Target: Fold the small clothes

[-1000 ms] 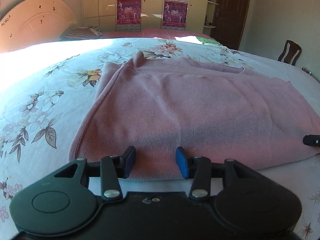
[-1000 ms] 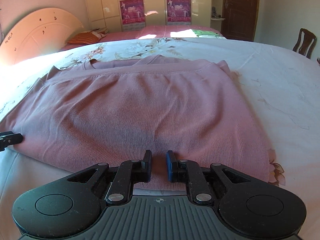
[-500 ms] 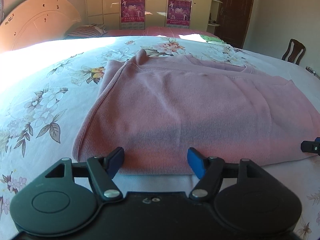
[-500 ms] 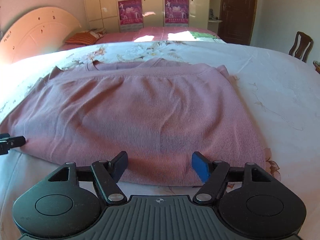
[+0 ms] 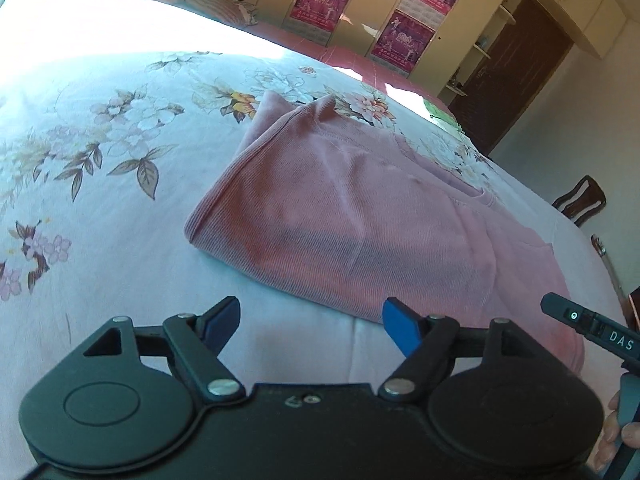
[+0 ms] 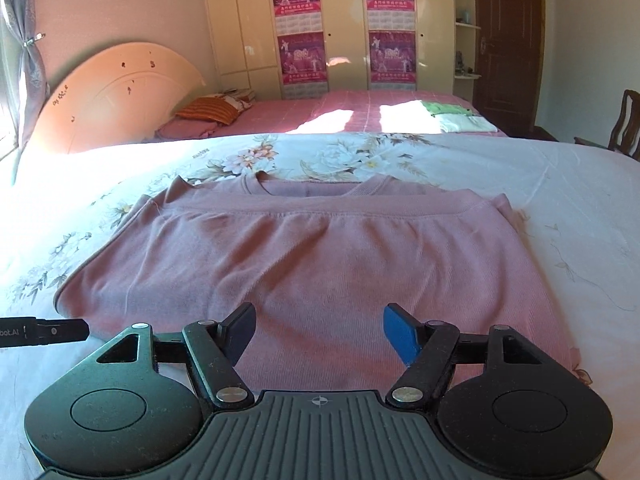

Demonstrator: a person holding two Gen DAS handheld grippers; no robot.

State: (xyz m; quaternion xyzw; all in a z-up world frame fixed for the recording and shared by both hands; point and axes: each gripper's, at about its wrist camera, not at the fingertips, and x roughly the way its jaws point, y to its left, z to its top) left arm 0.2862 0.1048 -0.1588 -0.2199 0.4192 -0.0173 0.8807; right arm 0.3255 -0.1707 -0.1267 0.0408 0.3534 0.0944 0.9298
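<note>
A pink knit sweater (image 5: 360, 216) (image 6: 312, 264) lies folded in half on the floral bedspread (image 5: 100, 168), its hem laid up near the collar. My left gripper (image 5: 311, 326) hovers just short of the fold's near left corner; its jaws are opening, with only bedspread between them. My right gripper (image 6: 320, 330) stands open above the fold's near edge, pads clear of the cloth. The right gripper's finger (image 5: 588, 326) shows at the left wrist view's right edge. The left gripper's finger (image 6: 44, 330) pokes in at the right wrist view's left edge.
The bedspread (image 6: 560, 208) stretches wide around the sweater. Behind it are a second bed (image 6: 360, 114) with a pink cover, a pillow (image 6: 212, 111) and folded green and white cloth (image 6: 456, 116). A rounded headboard (image 6: 116, 92), wardrobes (image 6: 340, 24), a dark door (image 6: 508, 40) and a chair (image 6: 624, 120) ring the room.
Both grippers let go of the sweater's near edge, spread their jaws and drew back and up. The left one rolled and shifted left, so the sweater now sits to its right.
</note>
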